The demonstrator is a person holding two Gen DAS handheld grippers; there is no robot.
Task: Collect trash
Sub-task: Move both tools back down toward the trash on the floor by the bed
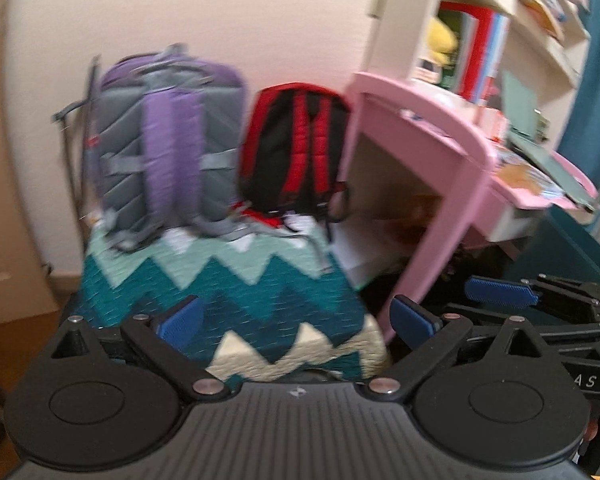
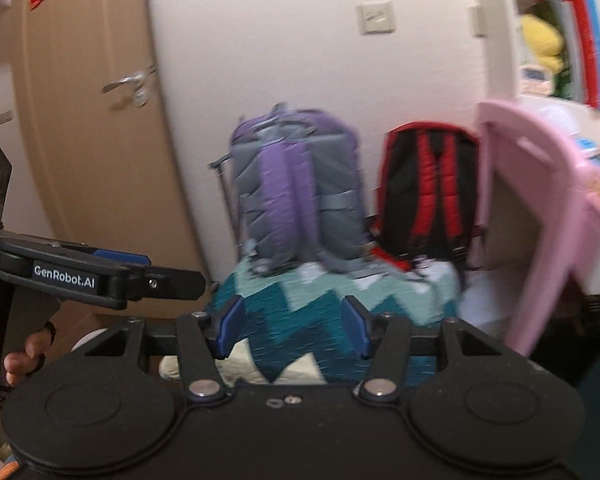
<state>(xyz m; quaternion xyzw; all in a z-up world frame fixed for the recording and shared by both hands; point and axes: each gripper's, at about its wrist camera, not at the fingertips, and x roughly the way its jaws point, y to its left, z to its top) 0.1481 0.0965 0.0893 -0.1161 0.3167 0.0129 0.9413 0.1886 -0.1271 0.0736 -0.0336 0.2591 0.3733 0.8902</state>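
Both views are blurred. My left gripper [image 1: 296, 318] is open and empty, above a teal zigzag blanket [image 1: 236, 280]. My right gripper [image 2: 292, 328] is open and empty over the same blanket [image 2: 320, 312]. The right gripper also shows at the right edge of the left wrist view [image 1: 500, 292], and the left gripper at the left of the right wrist view [image 2: 172, 276]. Small white scraps [image 1: 300, 224] lie on the blanket at the foot of the backpacks; they also show in the right wrist view [image 2: 428, 270]. I cannot tell what they are.
A purple and grey backpack [image 1: 168, 140] and a red and black backpack [image 1: 296, 148] stand on the blanket against the wall. A pink desk [image 1: 440, 152] with papers stands to the right, shelves [image 1: 500, 40] behind it. A tan door [image 2: 80, 120] is at the left.
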